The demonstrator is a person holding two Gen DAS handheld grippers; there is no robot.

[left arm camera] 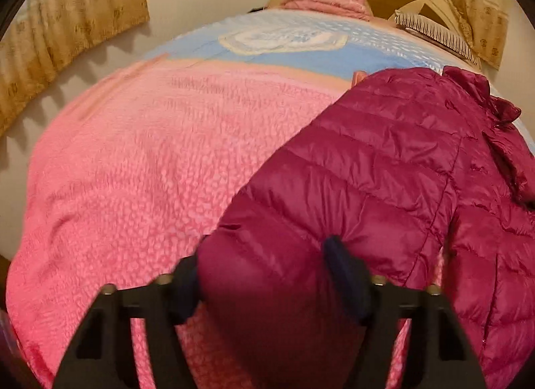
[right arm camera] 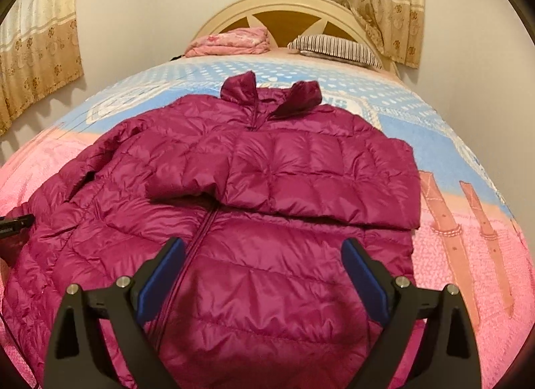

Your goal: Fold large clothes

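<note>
A magenta quilted puffer jacket [right arm camera: 254, 188] lies front up on the bed, collar toward the headboard. Its right sleeve [right arm camera: 301, 181] is folded across the chest. In the left wrist view the jacket's left sleeve [left arm camera: 351, 171] runs from the body down to my left gripper [left arm camera: 264, 255], and the cuff end sits between the fingers [left arm camera: 337, 262], which press against it. My right gripper [right arm camera: 264, 248] is open and empty, hovering over the jacket's lower front by the zipper. The left gripper's body shows at the left edge of the right wrist view [right arm camera: 15, 223].
The bed has a pink and blue bedspread [left arm camera: 133, 171]. A folded pink blanket [right arm camera: 230, 41] and a striped pillow [right arm camera: 334, 46] lie by the cream headboard [right arm camera: 287, 4]. Curtains [right arm camera: 33, 54] hang on the walls at left and right.
</note>
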